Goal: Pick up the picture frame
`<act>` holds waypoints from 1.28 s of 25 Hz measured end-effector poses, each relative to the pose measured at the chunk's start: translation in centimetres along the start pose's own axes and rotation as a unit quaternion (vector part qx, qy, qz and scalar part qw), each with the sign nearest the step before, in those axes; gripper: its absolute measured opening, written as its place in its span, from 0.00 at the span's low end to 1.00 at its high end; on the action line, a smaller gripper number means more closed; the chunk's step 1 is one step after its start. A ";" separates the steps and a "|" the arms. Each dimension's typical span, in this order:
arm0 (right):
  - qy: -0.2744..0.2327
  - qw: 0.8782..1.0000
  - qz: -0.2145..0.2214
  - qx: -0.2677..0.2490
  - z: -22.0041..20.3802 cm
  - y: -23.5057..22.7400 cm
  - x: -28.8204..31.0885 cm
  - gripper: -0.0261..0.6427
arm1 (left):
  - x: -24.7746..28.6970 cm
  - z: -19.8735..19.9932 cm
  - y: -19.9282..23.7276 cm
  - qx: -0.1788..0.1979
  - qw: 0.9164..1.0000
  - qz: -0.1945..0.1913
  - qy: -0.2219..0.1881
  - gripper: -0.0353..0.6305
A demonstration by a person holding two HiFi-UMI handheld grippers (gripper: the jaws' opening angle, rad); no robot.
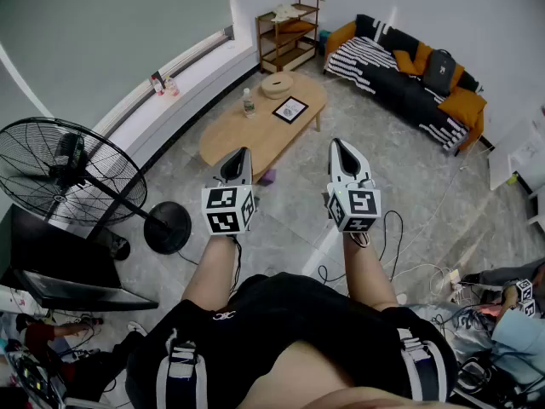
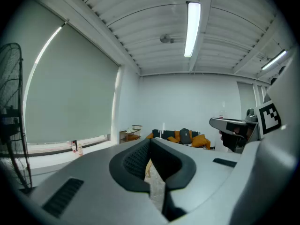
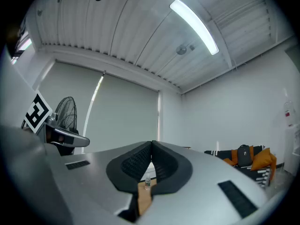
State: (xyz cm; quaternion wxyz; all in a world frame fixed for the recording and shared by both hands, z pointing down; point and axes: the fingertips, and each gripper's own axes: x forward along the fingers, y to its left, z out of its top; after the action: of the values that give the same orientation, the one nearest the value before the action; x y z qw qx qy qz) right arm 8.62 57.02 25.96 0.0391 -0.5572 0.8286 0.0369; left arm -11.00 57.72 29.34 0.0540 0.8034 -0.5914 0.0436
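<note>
One picture frame (image 1: pixel 290 109), seemingly flat, beyond both grippers (image 1: pixel 241 153) (image 1: pixel 342 146)

A black fan (image 1: pixel 68 173) stands on the grey floor (image 1: pixel 426 194) left of a wooden desk (image 1: pixel 243 139) bearing a bottle (image 1: pixel 248 102) and a round basket (image 1: pixel 278 84), while a striped sofa (image 1: pixel 375 71) with orange cushions (image 1: pixel 462 105) and a dark backpack (image 1: pixel 439 71) lines the far wall near a shelf (image 1: pixel 289 32).

The left gripper (image 1: pixel 243 153) and right gripper (image 1: pixel 341 146) have smooth, matt grey plastic shells and black ribbed pads (image 2: pixel 138 161). Ahead of them, the coffee table (image 1: pixel 234 143) is pale smooth wood. On it are a dark matt picture frame (image 1: pixel 290 109) and a clear plastic bottle (image 1: pixel 248 102). Beyond the right gripper, the sofa (image 1: pixel 400 75) is striped cloth. Left of the left gripper, the fan (image 1: pixel 60 173) has a black wire guard.
</note>
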 end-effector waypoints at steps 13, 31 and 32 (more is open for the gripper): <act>0.013 1.000 -0.008 0.014 -1.9 2.0 4.4 0.06 | 2.3 -0.6 3.8 -0.003 1.000 -0.018 0.004 0.09; 0.017 0.999 -0.051 0.009 -5.5 3.5 11.0 0.06 | 7.3 -3.1 9.7 -0.005 0.998 -0.057 0.020 0.09; 0.017 0.998 -0.051 0.010 -5.7 2.9 11.3 0.06 | 8.0 -3.2 9.7 -0.005 0.998 -0.056 0.021 0.09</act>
State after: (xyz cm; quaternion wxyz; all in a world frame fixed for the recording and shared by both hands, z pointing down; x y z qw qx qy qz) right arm 1.54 47.08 30.44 0.0327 -0.5991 0.7998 0.0175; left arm -17.88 47.77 33.87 0.0728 0.8340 -0.5443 0.0538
